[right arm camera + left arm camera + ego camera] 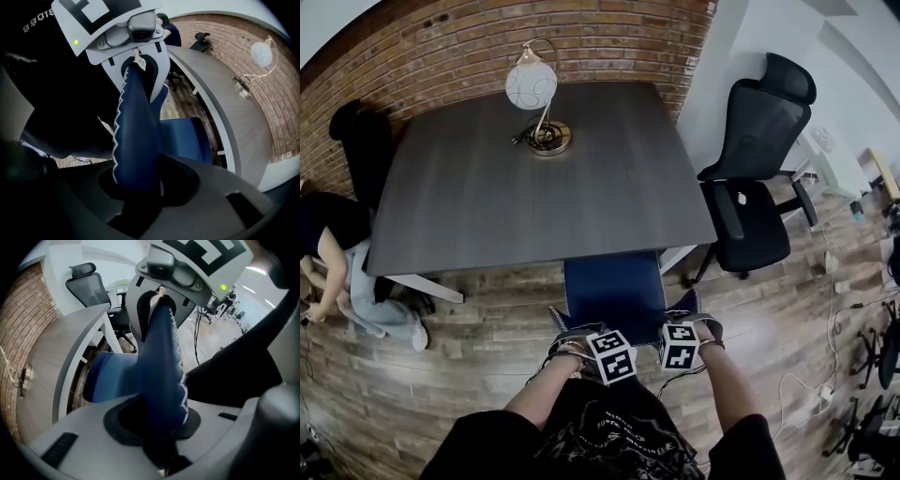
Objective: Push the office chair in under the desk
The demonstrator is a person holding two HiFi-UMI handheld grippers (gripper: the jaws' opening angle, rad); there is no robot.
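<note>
Already we judge the push half done: the blue office chair (614, 289) sits with its seat front under the bench (487, 206), the rest still out. Our left tongs (159, 427) and right tongs (136, 183) both clamp its backrest edge (161, 357), smooth padded blue with white zigzag stitching. The bench top is dark, matte woodgrain.

No readable text, white print on black shirt (614, 433) too blurred

- office chair (614, 286): deep blue, white zigzag stitching along its back's edge
- tabletop (487, 206): dark grey wood grain
- wall (487, 47): red-brown brick
- lamp (531, 86): white globe, brass base
</note>
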